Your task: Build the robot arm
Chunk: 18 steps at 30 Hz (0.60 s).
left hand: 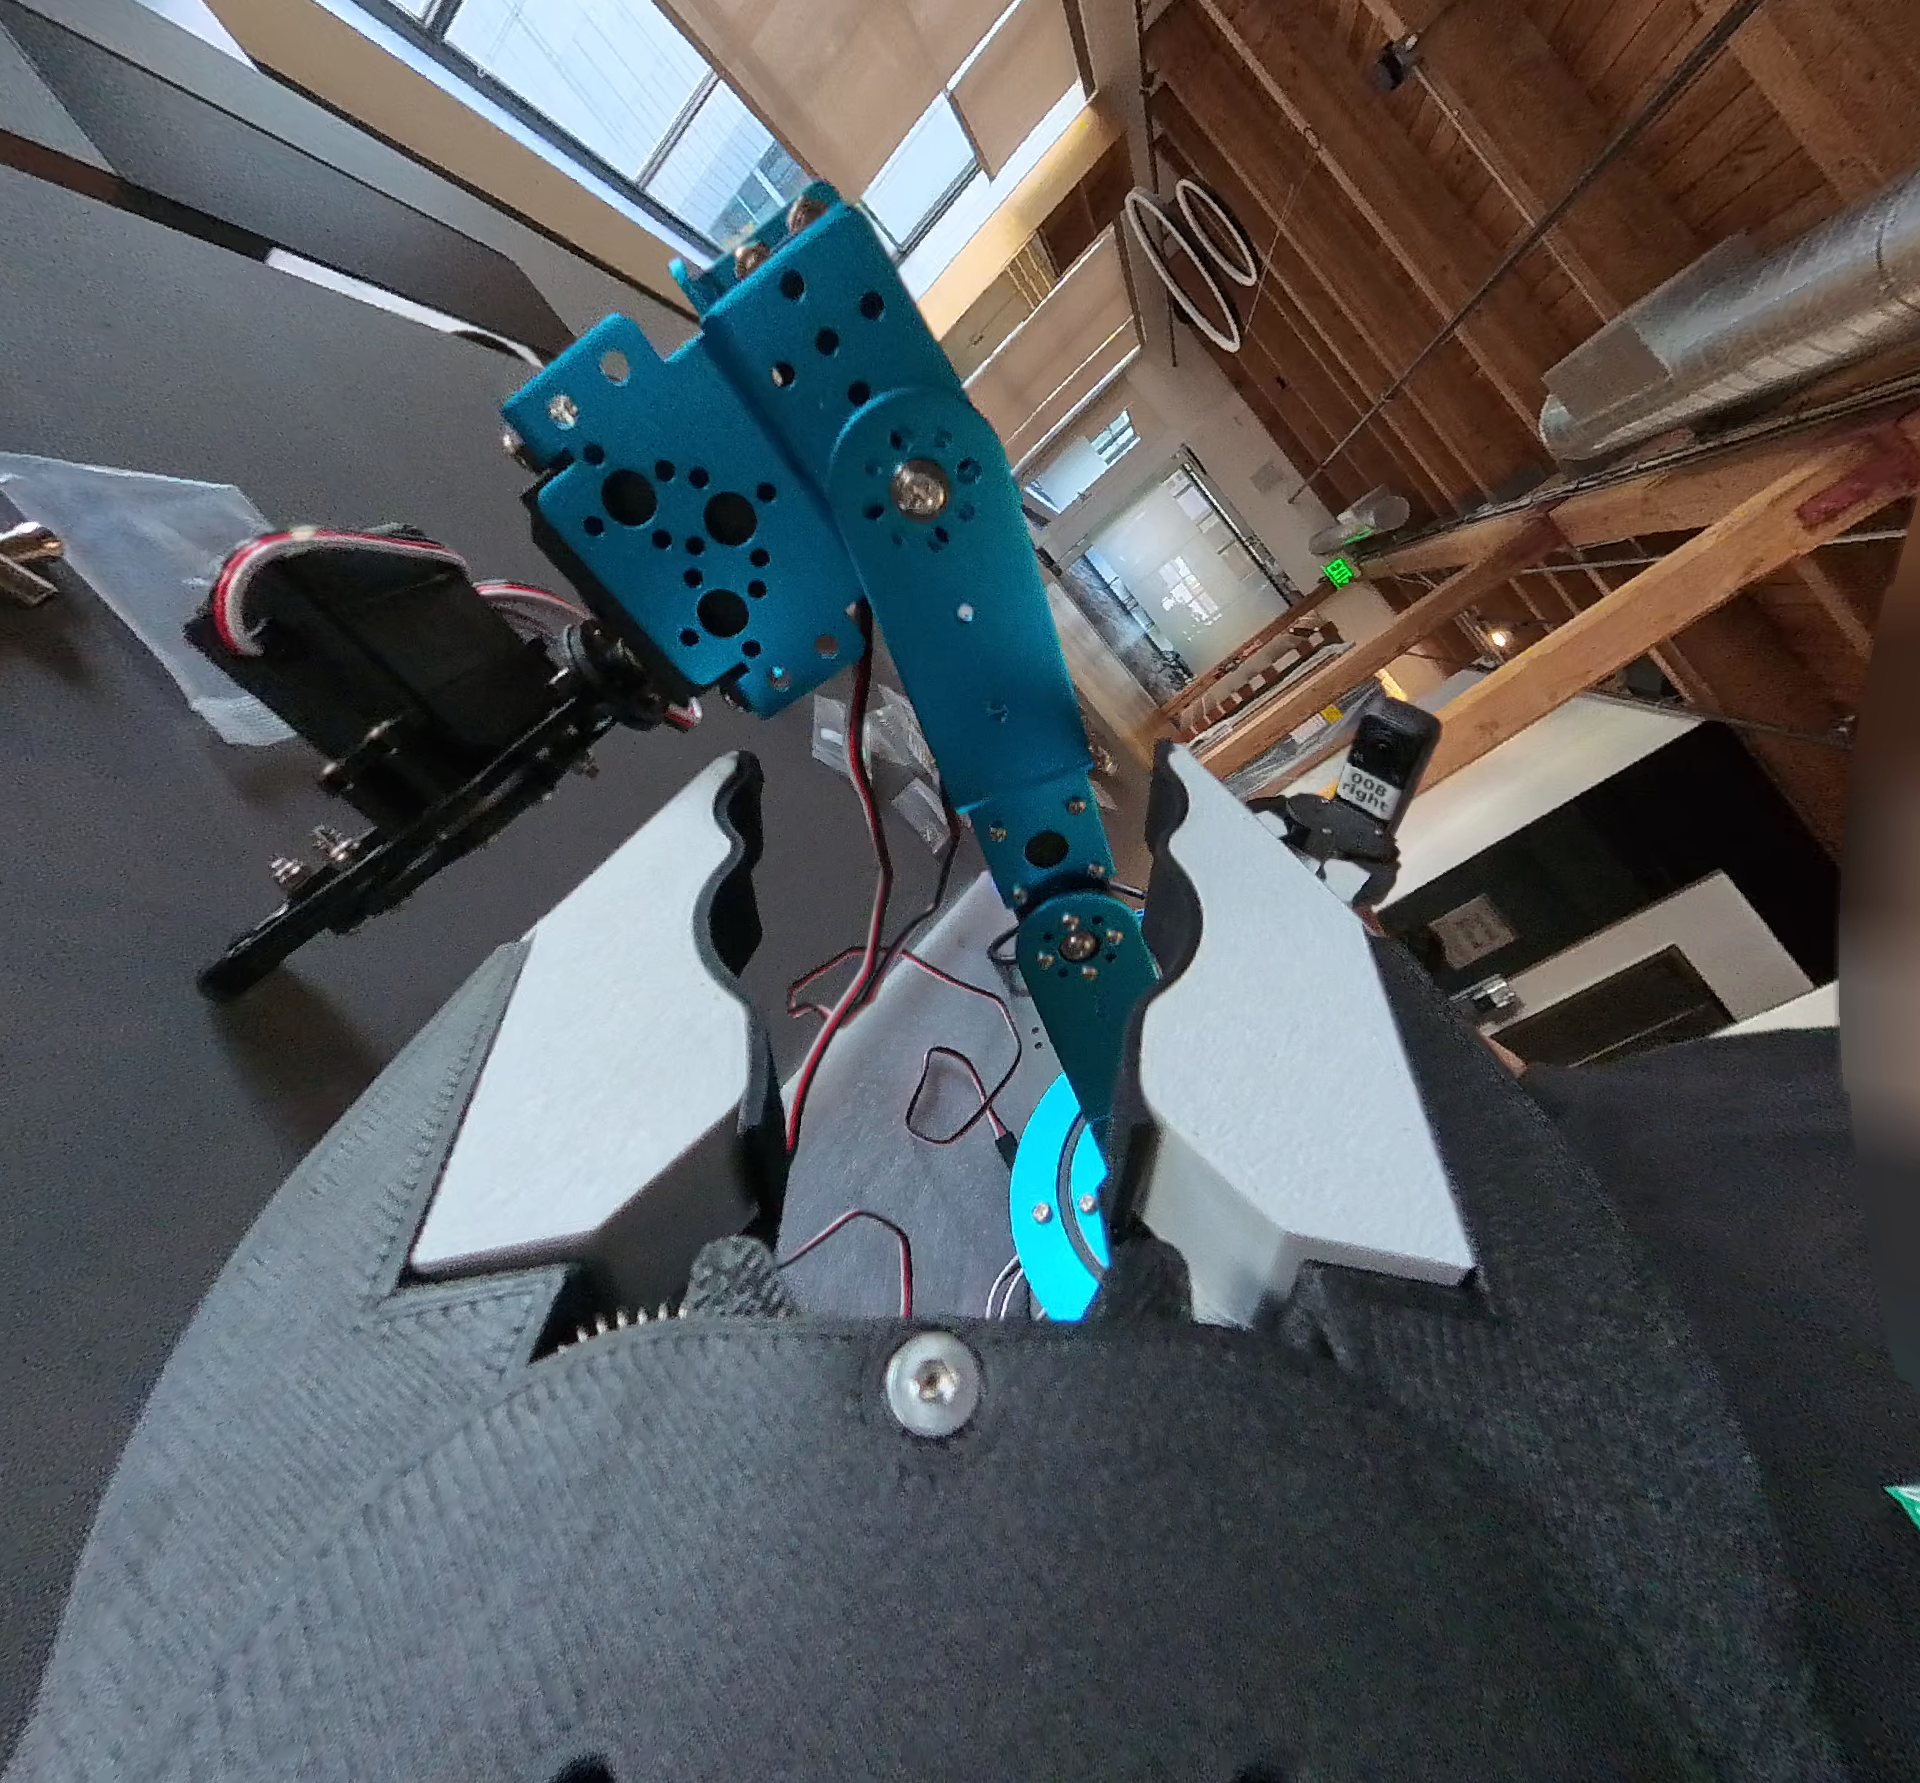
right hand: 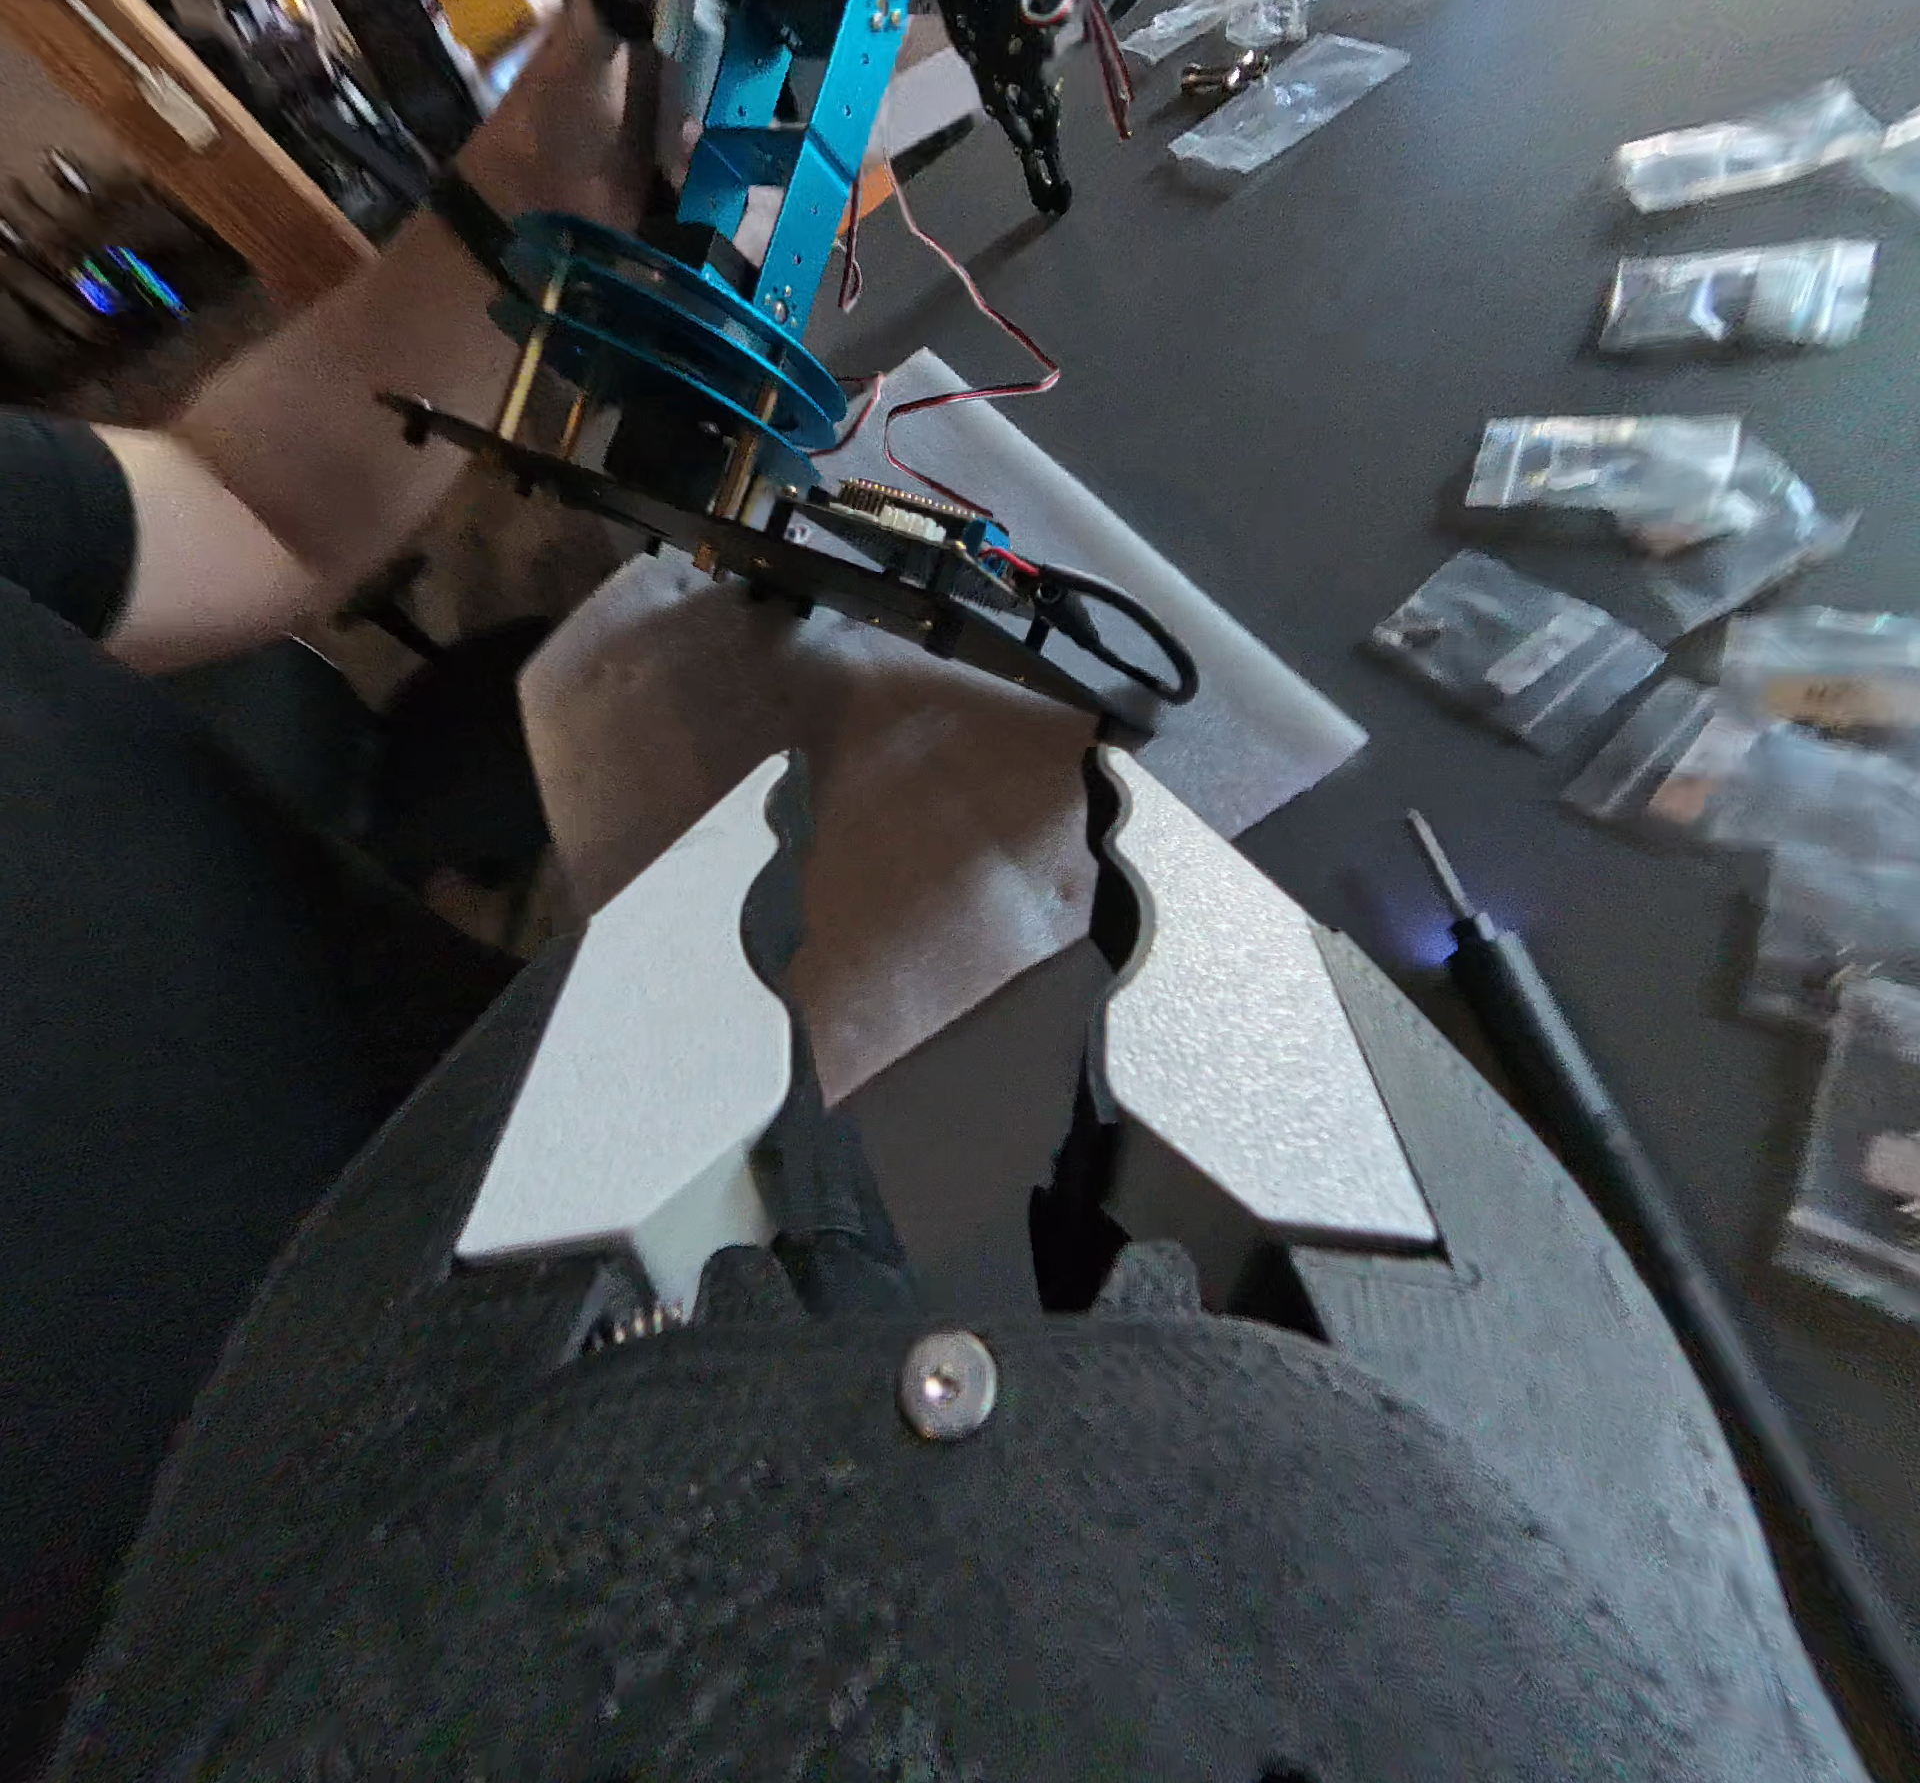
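Note:
A blue metal robot-arm kit (left hand: 935, 538) stands between my left gripper's fingers. My left gripper (left hand: 956, 767) is open; the kit's lower blue link (left hand: 1086, 964) rests against the right finger's black pad. The kit's black claw with its servo (left hand: 416, 694) hangs at the left, and red and black wires (left hand: 873, 902) trail down to the blue round base ring (left hand: 1060, 1203). My right gripper (right hand: 940, 777) is open and empty. Its right fingertip is close to a corner of the kit's tilted black base plate (right hand: 727, 538), which carries a circuit board (right hand: 914, 528) and a black cable (right hand: 1143, 632).
A white foam sheet (right hand: 1195, 653) lies under the kit on the dark table (right hand: 1351, 331). Several clear bags of small parts (right hand: 1610, 476) lie at the right. A black screwdriver (right hand: 1558, 1058) lies beside my right gripper. A person's arm (right hand: 187, 549) shows at the left. One gripper's finger ends stand about 35 cm off the other's.

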### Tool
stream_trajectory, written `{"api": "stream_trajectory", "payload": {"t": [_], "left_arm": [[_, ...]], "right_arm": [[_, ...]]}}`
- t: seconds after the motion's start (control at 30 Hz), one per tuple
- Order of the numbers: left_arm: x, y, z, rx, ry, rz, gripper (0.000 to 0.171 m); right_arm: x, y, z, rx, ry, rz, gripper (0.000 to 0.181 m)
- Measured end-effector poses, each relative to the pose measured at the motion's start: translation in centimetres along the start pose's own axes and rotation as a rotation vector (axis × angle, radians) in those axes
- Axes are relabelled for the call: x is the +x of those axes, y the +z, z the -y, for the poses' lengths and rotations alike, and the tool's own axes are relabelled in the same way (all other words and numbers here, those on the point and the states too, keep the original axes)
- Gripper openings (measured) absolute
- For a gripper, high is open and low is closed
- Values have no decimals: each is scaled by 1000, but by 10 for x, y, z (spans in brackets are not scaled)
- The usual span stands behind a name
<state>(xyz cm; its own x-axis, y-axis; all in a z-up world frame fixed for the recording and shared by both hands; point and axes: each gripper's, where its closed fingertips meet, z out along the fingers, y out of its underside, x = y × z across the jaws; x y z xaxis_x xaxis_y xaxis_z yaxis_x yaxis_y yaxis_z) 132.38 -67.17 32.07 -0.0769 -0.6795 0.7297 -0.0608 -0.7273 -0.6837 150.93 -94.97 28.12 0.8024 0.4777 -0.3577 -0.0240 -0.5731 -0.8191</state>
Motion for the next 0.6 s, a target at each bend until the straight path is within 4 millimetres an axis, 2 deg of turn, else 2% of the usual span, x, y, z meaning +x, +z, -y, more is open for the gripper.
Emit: {"api": "stream_trajectory", "payload": {"t": [0.07, 0.13, 0.17, 0.27, 0.3, 0.37, 0.43, 0.6], "left_arm": [[-1, 3, 4, 5, -8, -4, 70], [-5, 6, 4, -12, -13, 26, 64], [-6, 7, 4, -21, -15, 33, 64], [-3, 7, 3, -46, -59, 18, 60], [2, 8, 3, -47, -80, -12, 48], [4, 9, 3, -41, -106, -22, 50], [10, 12, 1, -59, -111, -53, 37], [15, 21, 1, -92, -181, -114, 40]], "right_arm": [[-3, 2, 5, -24, -117, -37, 47], [-9, 2, 14, -12, -209, -50, 32], [-15, 1, 17, 1, -255, -40, 24], [-41, 6, 25, 39, -455, -29, 20], [-50, 12, 25, 45, -542, -32, 20], [-64, 29, 21, 31, -730, -57, 21], [-71, 45, 18, -2, -899, -96, 21], [-77, 70, 21, -99, -1124, -120, 25]]}}
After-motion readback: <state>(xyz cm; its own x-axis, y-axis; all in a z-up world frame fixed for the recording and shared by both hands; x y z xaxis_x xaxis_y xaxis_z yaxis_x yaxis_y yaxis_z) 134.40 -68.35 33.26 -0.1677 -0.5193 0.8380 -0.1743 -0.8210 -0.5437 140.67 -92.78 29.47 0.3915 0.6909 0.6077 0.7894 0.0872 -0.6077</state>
